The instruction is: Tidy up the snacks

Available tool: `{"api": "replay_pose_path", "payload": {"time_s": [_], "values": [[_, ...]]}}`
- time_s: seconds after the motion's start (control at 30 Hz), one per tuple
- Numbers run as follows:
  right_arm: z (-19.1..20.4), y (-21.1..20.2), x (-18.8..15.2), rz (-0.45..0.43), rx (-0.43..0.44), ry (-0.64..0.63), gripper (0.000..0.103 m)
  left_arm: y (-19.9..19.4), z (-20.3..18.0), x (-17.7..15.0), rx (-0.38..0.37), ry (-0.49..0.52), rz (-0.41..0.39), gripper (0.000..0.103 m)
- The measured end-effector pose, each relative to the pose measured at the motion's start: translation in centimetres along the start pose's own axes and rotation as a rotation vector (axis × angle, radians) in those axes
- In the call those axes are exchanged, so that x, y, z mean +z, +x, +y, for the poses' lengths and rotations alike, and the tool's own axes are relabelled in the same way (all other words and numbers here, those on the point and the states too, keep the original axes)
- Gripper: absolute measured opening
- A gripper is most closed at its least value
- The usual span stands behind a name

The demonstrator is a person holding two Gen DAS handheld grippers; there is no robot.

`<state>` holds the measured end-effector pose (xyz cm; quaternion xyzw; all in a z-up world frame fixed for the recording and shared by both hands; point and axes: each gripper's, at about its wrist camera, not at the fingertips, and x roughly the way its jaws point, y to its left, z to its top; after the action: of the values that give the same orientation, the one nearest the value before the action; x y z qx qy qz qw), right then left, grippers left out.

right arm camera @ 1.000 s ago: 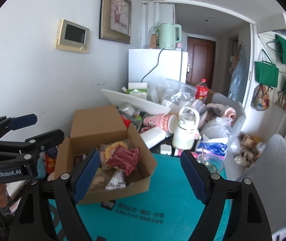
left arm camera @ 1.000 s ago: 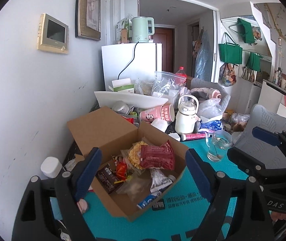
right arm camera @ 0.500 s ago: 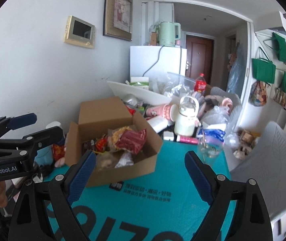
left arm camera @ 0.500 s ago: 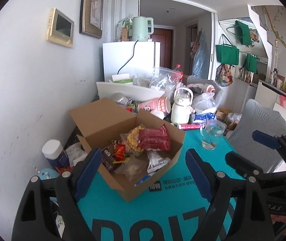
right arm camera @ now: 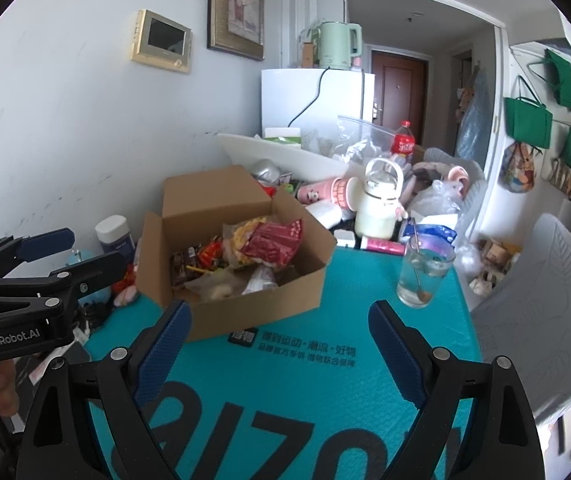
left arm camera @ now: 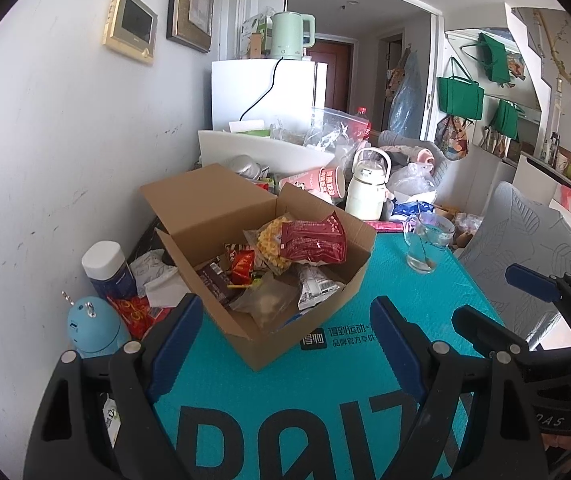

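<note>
The cardboard box (left arm camera: 269,276) of snacks is sitting on the teal mat (left arm camera: 285,400) that covers the table, toward the mat's far left corner, with the wall running along its left side. Its back flap is standing open, and the packets are lying loose inside: a dark red packet (left arm camera: 313,238) is resting on top toward the far right of the box, over a bag of yellow puffs (left arm camera: 271,242), with small dark and orange wrappers toward the near left.

From the left gripper (left arm camera: 285,340) the box is lying straight ahead and just beyond the fingertips, its near corner pointing back between the two blue pads. The box's long side is running from near left to far right across this gripper's line. From the right gripper (right arm camera: 281,344) the box is lying ahead and to the left, so I judge the left hand to be the nearer one for reaching in.

The left gripper is standing wide apart, grasping nothing, touching neither box nor mat as far as I can tell. The right gripper has just been opening further and is now likewise spread wide, with nothing between its pads.

A glass with a spoon (right arm camera: 423,274) is standing near the mat's far right edge, well apart from the box.
</note>
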<state>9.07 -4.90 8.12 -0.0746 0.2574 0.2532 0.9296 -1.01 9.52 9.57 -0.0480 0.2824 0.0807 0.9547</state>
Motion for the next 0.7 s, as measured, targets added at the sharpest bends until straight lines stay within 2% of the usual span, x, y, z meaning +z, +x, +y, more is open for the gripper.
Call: {"api": "replay_pose_path", "payload": {"time_s": [0.7], "values": [[0.26, 0.11, -0.07, 0.006, 0.012, -0.017, 0.091, -0.21, -0.12, -0.26, 0.006, -0.009, 0.003, 0.085]]}}
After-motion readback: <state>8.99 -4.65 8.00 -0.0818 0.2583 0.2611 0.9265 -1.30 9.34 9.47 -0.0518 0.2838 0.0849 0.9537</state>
